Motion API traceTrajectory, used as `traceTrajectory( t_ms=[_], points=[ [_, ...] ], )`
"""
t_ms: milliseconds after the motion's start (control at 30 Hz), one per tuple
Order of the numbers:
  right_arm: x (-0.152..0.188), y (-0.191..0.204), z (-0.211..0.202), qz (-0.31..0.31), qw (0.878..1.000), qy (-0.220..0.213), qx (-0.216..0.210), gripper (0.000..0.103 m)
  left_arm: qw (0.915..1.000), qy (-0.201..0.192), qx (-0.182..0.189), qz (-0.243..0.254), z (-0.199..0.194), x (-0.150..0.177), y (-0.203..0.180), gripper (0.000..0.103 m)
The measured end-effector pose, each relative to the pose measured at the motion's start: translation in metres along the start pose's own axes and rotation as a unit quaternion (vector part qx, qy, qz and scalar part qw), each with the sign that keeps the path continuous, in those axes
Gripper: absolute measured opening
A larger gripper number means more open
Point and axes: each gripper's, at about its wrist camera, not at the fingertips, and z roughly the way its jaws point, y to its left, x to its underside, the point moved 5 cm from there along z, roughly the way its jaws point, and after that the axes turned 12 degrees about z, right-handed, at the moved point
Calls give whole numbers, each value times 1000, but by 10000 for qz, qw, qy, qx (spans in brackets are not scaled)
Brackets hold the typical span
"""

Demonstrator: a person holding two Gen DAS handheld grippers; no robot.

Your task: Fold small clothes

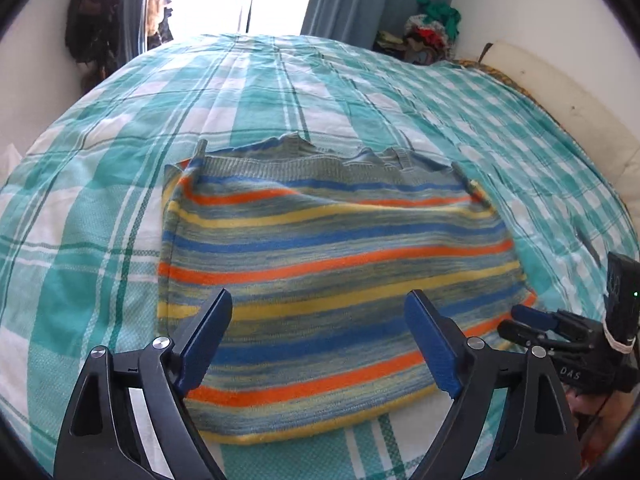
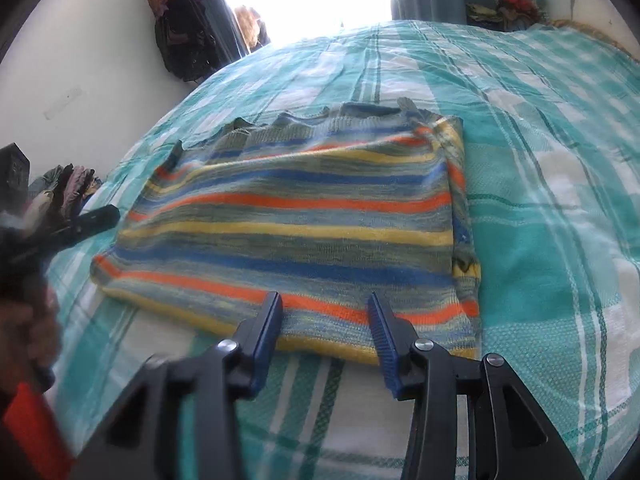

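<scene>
A folded striped sweater point(image 1: 332, 280) is laid flat on the checked bedspread point(image 1: 500, 128), its stripes and long axis running crosswise, ribbed edge farthest away. The left claw point(image 1: 320, 338) is spread wide above its near part; the right claw point(image 2: 325, 320), part-spread, grips nothing. The sweater's near edge is partly hidden by fingers point(image 2: 267, 340). Open bedspread is seen all round.
</scene>
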Motion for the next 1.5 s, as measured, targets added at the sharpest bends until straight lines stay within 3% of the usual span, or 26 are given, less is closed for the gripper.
traceTrajectory(
  t_ms=[100,133,167,333,500,567,700,767,800,833,933,1033,1100,1133,1200,1300,1367,1433,1500],
  points=[
    [10,-11,-4,239,9995,-190,-125,45,9991,294,-295,1,23,33,4,89],
    [9,-11,-5,242,9995,-158,-132,45,9996,132,-256,-47,22,38,6,91],
    [9,-10,-5,247,9995,-158,-151,46,9997,33,-234,-94,21,39,7,92],
    [12,-5,1,60,9998,-189,-67,55,9990,254,-365,108,29,37,0,100],
    [12,-2,2,-11,9998,-152,-139,62,9974,492,-499,179,22,31,-3,98],
    [12,-5,1,57,9995,-166,-266,62,9987,454,-125,174,7,13,-5,90],
    [11,-9,-1,212,9985,-151,-474,62,9982,15,589,-121,-8,-70,10,90],
    [12,-9,-1,204,9985,-150,-493,64,9953,72,926,-271,9,-112,15,90],
    [12,-8,-1,187,9985,-148,-489,64,9931,298,1116,-223,25,-126,14,89],
    [12,-7,0,170,9986,-142,-479,65,9915,585,1159,-72,43,-137,11,79],
    [12,-3,1,81,9990,-117,-413,68,9865,1361,786,458,90,-145,2,61],
    [13,0,2,-37,9994,-100,-317,71,9805,1749,720,527,115,-137,-3,56],
    [13,1,3,-81,9995,-89,-279,72,9768,1855,651,850,123,-130,-14,51],
    [13,2,3,-92,9996,-84,-269,72,9745,1906,558,1044,126,-127,-19,31],
    [14,2,3,-97,9996,-82,-260,72,9696,2018,374,1333,130,-120,-25,3],
    [14,2,1,-86,9996,-82,-254,72,9723,1704,68,1598,123,-128,-28,2],
    [13,2,-4,-34,9997,-88,-208,72,9785,1470,-42,1446,119,-140,-23,2],
    [12,1,-15,119,9996,-184,-176,72,9812,1455,-111,1265,125,-142,-17,2],
    [11,-1,-24,231,9991,-284,-214,72,9785,1581,-294,1293,137,-133,-15,4]
  ],
)
